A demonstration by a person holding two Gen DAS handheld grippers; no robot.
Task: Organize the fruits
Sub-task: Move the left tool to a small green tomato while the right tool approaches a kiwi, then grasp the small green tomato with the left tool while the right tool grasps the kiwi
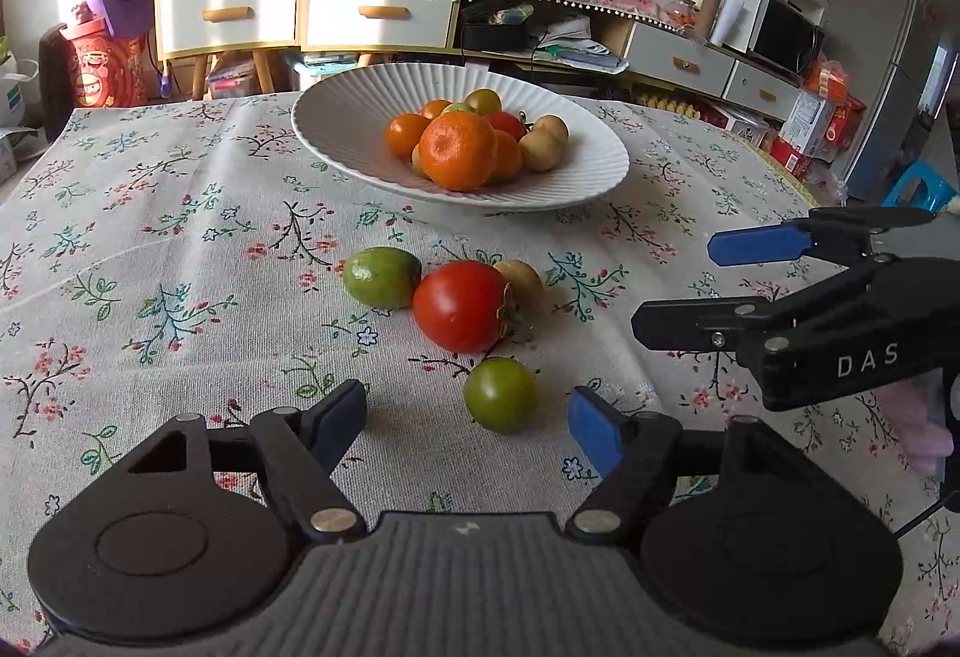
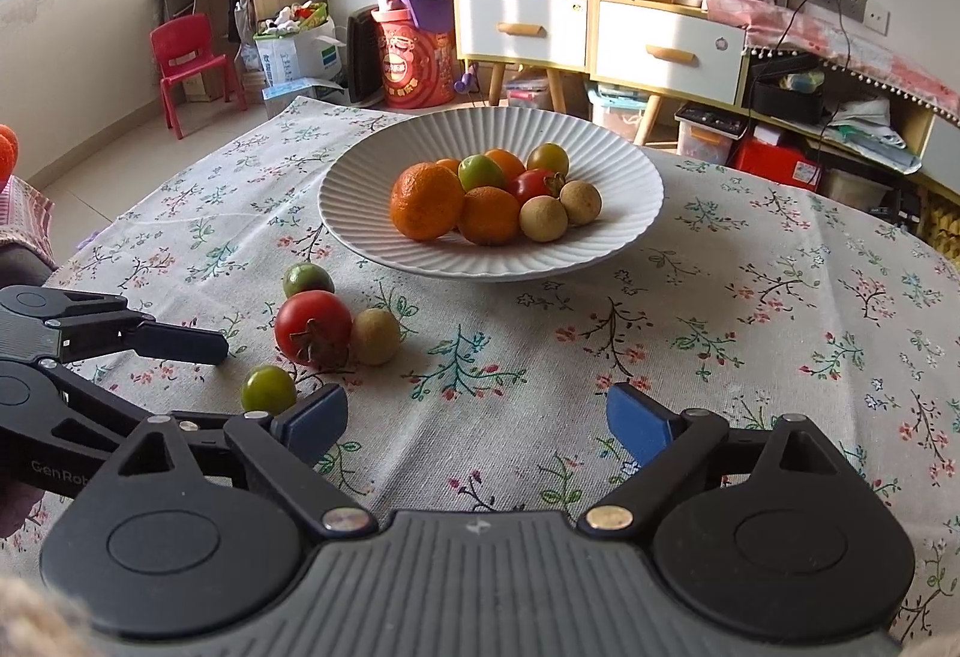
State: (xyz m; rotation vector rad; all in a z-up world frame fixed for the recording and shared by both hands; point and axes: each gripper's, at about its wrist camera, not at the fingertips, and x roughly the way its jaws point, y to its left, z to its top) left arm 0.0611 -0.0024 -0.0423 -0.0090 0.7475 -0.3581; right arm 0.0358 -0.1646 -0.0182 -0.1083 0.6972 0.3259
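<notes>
fruits (image 1: 461,306) loose on floral tablecloth (image 1: 180,237), "das"-marked right gripper (image 2: 477,420) and left gripper (image 1: 468,417) both spread apart, empty

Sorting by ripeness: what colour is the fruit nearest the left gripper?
Green fruit, clearest in the left wrist view.

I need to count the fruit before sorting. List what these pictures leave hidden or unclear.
- Bowl, left wrist view: the big orange hides fruit behind it, so no full count.
- Longan on the cloth, left wrist view: half covered by the red tomato.
- Left hand-held gripper, right wrist view: body cut off by the left edge.
</notes>
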